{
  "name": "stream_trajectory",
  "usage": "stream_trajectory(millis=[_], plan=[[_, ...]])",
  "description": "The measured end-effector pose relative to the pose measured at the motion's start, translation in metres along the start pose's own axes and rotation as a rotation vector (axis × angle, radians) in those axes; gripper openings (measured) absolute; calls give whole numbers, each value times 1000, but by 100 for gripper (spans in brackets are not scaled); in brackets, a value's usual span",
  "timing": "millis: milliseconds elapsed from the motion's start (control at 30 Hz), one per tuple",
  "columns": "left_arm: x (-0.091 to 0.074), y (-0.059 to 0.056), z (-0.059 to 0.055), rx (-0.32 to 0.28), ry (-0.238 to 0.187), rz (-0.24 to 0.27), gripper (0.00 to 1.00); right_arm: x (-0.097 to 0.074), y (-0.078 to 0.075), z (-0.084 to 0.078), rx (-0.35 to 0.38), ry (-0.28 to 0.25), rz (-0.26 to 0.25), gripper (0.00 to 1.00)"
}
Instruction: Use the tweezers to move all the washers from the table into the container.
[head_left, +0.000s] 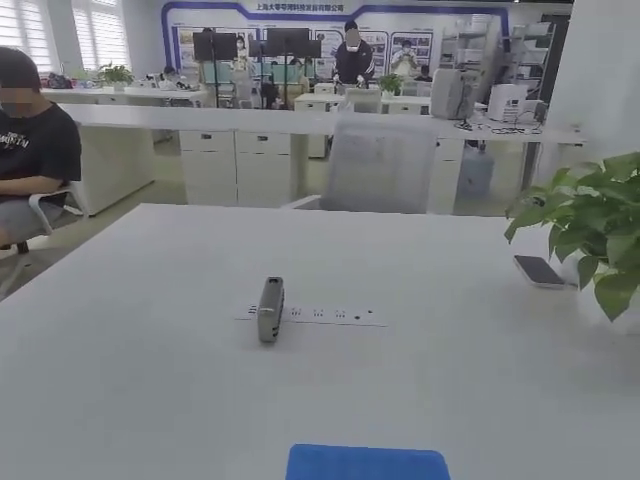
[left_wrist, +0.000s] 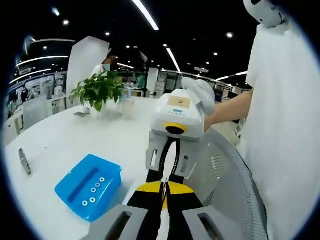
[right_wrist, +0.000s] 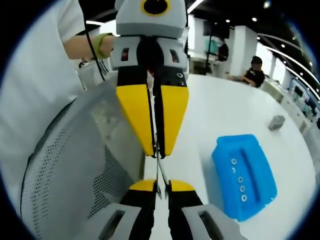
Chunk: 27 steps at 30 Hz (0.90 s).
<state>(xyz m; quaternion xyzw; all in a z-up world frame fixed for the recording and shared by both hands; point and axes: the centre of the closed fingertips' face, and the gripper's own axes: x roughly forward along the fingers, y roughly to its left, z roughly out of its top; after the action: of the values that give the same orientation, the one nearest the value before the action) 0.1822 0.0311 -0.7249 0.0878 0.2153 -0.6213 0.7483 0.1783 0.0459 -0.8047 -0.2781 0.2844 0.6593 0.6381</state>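
Observation:
My two grippers point at each other, tip to tip, beside the white table. In the right gripper view my right gripper (right_wrist: 158, 191) rises from the bottom, shut on thin metal tweezers (right_wrist: 158, 167). The left gripper (right_wrist: 157, 151) comes down from the top on yellow fingers (right_wrist: 134, 112), shut on the same tweezers. In the left gripper view my left gripper (left_wrist: 164, 190) meets the right gripper (left_wrist: 166, 175). A blue container (left_wrist: 89, 187) (right_wrist: 245, 175) (head_left: 368, 462) lies on the table, with a dark slot and a row of several washers (left_wrist: 94, 191) (right_wrist: 239, 180) on its top.
A grey mesh chair back (right_wrist: 75, 160) (left_wrist: 227, 175) curves just under the grippers. On the table are a small grey device (head_left: 270, 308) on a power strip, a phone (head_left: 540, 270) and a leafy plant (head_left: 595, 225). A person (head_left: 30, 150) sits at the far left.

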Motion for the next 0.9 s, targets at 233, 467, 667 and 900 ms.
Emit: stream_trajectory(millis=[233,467,667,900], plan=[[-2,11,-28,130,159,53,0,9,-8,-18,-34,66,-38,6],[9,17,-57,145,243,66,0,27,-15,-38,-66,135,-70,6],[5,26,-81,112,322,57,0,29,-17,-38,84,50,-86,8],[4,36,-117,163,485,29,0,-8,-8,-49,214,-5,-142,13]])
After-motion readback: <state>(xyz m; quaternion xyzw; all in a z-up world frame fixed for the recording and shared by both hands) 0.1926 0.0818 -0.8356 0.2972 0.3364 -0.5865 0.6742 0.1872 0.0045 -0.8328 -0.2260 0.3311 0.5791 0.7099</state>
